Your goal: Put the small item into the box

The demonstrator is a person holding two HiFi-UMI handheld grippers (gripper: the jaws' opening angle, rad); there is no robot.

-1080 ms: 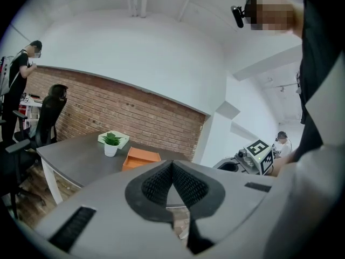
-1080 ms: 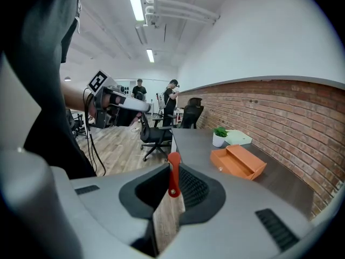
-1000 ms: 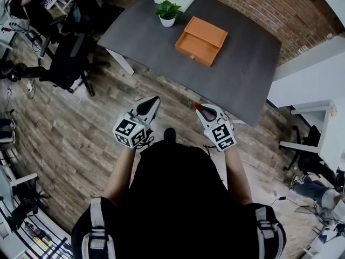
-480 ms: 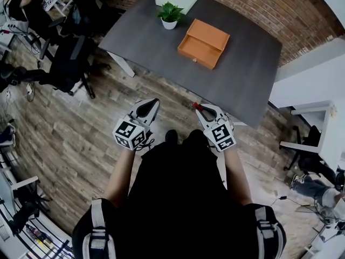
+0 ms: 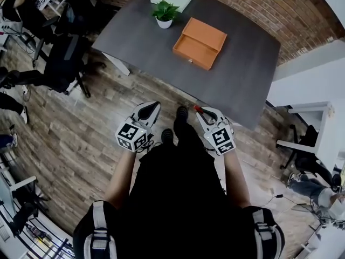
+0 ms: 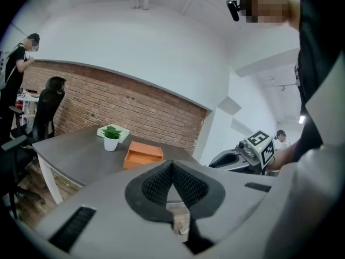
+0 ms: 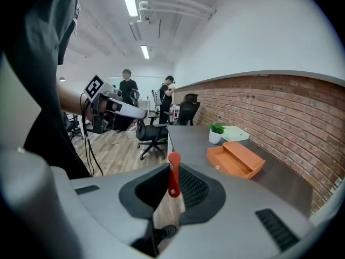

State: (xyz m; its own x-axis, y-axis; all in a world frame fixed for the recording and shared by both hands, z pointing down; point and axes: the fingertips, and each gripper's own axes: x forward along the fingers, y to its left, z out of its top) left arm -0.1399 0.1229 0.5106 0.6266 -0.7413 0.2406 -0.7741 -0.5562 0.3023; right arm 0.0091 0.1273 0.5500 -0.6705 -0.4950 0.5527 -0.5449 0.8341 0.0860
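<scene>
As the person [image 5: 178,198] steps forward, right gripper [image 5: 201,111] still clamps red item [image 7: 173,172].

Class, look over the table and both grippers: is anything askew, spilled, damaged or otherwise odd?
Nothing stands out. The orange box sits flat and open on the grey table, the potted plant stands upright beside it, nothing is spilled. The right gripper is shut on the red item; the left gripper is shut and empty.

Black top [image 5: 178,198] with grey shoulder straps [image 5: 98,220]; the pale grey left gripper [image 5: 155,104] and right gripper [image 5: 198,109] bear black-and-white marker cubes [image 5: 131,135].
</scene>
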